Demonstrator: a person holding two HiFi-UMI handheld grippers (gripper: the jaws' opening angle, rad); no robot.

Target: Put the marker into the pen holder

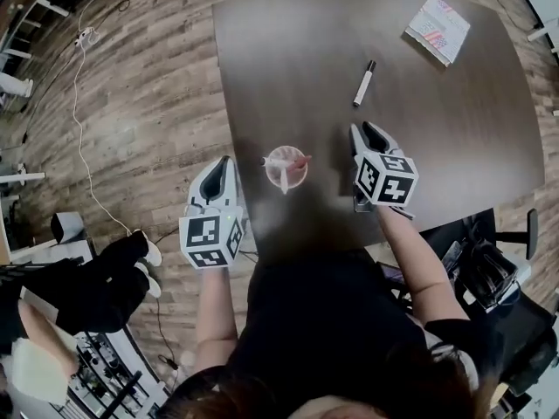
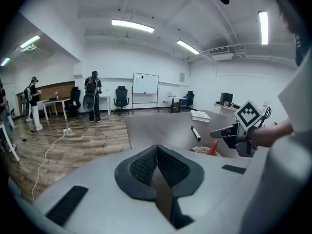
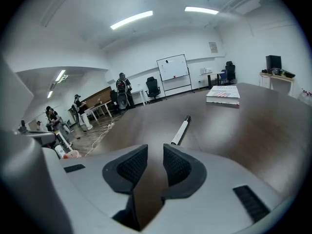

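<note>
The right gripper (image 3: 155, 155) has its jaws apart with nothing between them. The left gripper (image 2: 157, 152) has its jaws pressed together, empty. They flank the pink pen holder (image 1: 300, 179), which stands by the worktop's (image 1: 454, 129) near edge and already has pens in it. Beyond and right of the holder, a black-capped white marker (image 1: 364, 83) lies loose, so picking it up and dropping it in likely remain. Bare worktop surrounds the marker, and a booklet (image 1: 437, 29) lies farther off.
</note>
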